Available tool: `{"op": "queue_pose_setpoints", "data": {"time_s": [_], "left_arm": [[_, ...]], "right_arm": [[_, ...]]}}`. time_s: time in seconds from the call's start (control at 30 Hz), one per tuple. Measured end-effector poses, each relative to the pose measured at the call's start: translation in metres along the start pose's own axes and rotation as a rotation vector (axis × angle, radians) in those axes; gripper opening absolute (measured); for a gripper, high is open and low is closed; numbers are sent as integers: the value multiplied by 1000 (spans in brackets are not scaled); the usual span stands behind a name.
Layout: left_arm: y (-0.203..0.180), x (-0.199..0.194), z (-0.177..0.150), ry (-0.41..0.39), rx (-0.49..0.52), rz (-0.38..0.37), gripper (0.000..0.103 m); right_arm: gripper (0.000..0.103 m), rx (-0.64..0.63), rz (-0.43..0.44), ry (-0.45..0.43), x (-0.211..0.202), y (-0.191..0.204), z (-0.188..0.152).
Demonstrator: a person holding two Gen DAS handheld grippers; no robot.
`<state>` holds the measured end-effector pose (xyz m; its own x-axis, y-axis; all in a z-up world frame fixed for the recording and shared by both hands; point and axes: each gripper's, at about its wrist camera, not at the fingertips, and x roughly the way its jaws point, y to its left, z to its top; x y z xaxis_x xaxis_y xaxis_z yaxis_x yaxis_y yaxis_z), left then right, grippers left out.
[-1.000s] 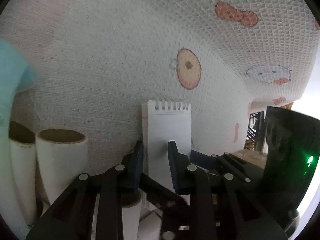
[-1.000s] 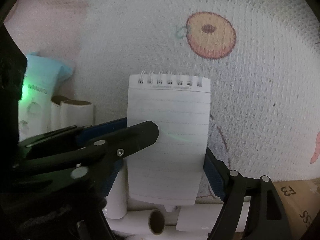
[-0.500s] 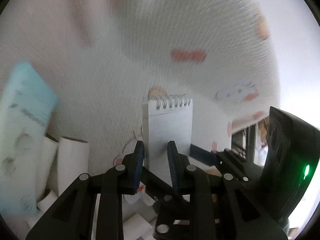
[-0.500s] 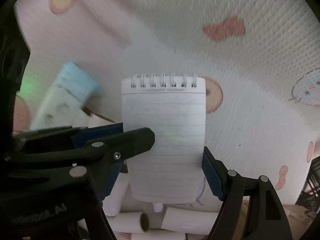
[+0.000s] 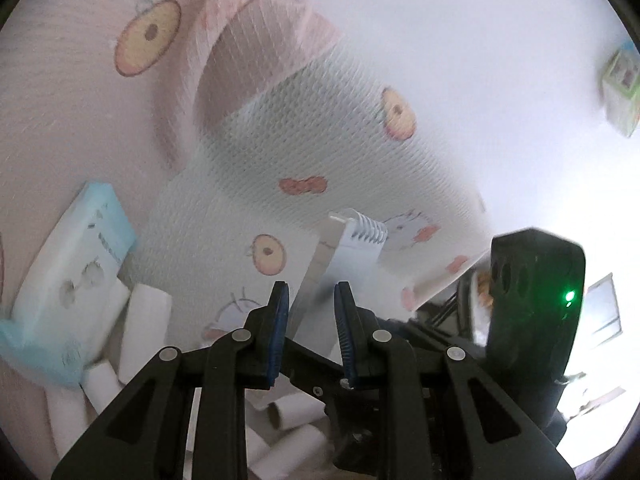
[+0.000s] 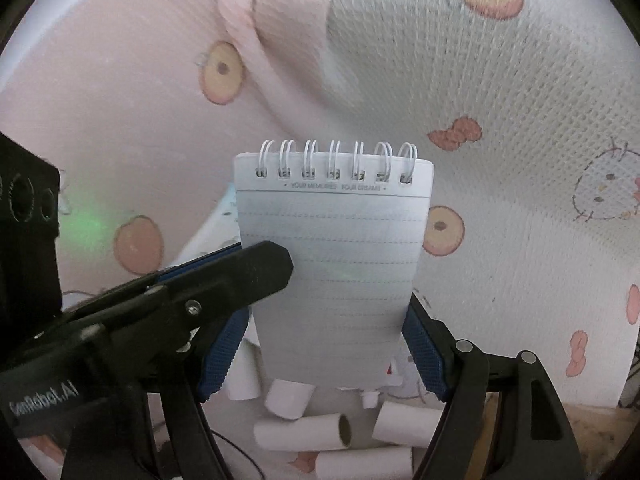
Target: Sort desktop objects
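The notepad (image 6: 332, 264) stands upright in the air above the cloth (image 6: 500, 160), its spiral binding at the top and its lined page facing the right wrist camera. The right tool (image 6: 320, 344) is clamped on the notepad: its blue pads (image 6: 420, 348) press against the two side edges of the lower half. The left tool (image 5: 308, 320) grips the same notepad from the side; in the right wrist view its black finger (image 6: 240, 272) lies across the front of the page at the notepad's left edge, with a blue pad behind it. In the left wrist view the notepad (image 5: 352, 248) shows edge-on between that tool's two blue pads, though whether both pads press on it cannot be told for sure there.

Below the notepad, white paper tubes (image 6: 320, 432) lie scattered on the cloth, some on their sides with open ends showing. Left of the notepad in the left wrist view, a blue and white pack (image 5: 68, 280) leans among more tubes (image 5: 144, 328). The cloth is pink and white with printed fruits, bows and cartoon faces. Far up and right of the notepad in that view, a small green and white box (image 5: 622, 88) shows, blurred
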<state>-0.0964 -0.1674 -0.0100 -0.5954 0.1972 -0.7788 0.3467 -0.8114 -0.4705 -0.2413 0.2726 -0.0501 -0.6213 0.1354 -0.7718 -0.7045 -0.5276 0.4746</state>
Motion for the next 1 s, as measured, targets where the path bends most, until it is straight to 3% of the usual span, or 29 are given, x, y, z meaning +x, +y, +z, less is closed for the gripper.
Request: {"op": "queue_pose_setpoints", "data": {"time_s": [0.07, 0.17, 0.33, 0.53, 0.8, 1.0], "left_arm": [[-5, -17, -3, -55, -38, -17, 26], [-25, -40, -10, -160, -12, 16, 26], [-56, -64, -24, -227, 76, 18, 26], [-88, -76, -30, -247, 139, 32, 26], [-156, -76, -56, -267, 330, 52, 27], [-184, -72, -68, -246, 364, 82, 27]], "right_arm": [[75, -22, -25, -70, -19, 13, 10], [75, -72, -22, -196, -53, 25, 3], [75, -123, -19, -286, -91, 37, -6], [75, -106, -24, -306, -128, 48, -17], [75, -72, -28, -419, -160, 3, -36], [75, -69, -32, -455, -181, -13, -50]]}}
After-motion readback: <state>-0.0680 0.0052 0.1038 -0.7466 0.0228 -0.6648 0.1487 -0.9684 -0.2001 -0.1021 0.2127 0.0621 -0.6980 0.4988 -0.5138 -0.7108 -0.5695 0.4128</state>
